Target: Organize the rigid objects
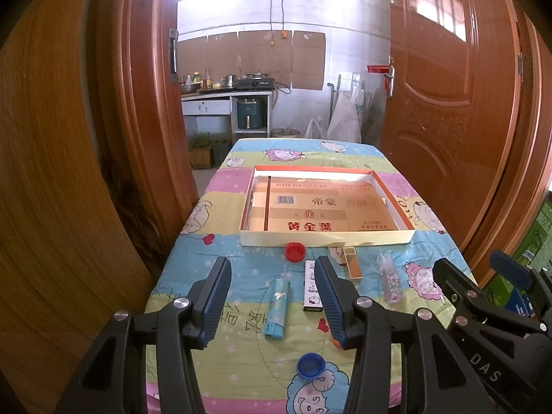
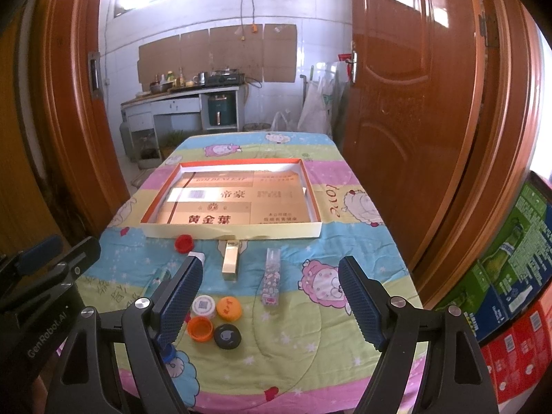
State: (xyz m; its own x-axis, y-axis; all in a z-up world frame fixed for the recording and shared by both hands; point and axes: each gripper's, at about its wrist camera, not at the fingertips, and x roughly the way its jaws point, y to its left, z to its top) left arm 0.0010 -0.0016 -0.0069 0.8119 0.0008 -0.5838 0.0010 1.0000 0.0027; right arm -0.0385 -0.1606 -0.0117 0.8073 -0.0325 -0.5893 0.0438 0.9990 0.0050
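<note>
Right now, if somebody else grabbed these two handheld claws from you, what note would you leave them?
Left gripper: open, holding nothing, hovering above the teal lighter.
Right gripper: open, holding nothing, above the table's near end.
The shallow box holds none of the loose items.
In front of it on the tablecloth: red cap, gold lighter, patterned lighter, black-and-white lighter, blue cap, plus white, two orange and black caps.
Nothing sorted yet; everything remains.

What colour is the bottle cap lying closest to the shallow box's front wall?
Red. The bottle cap shows best in the left wrist view.
</note>
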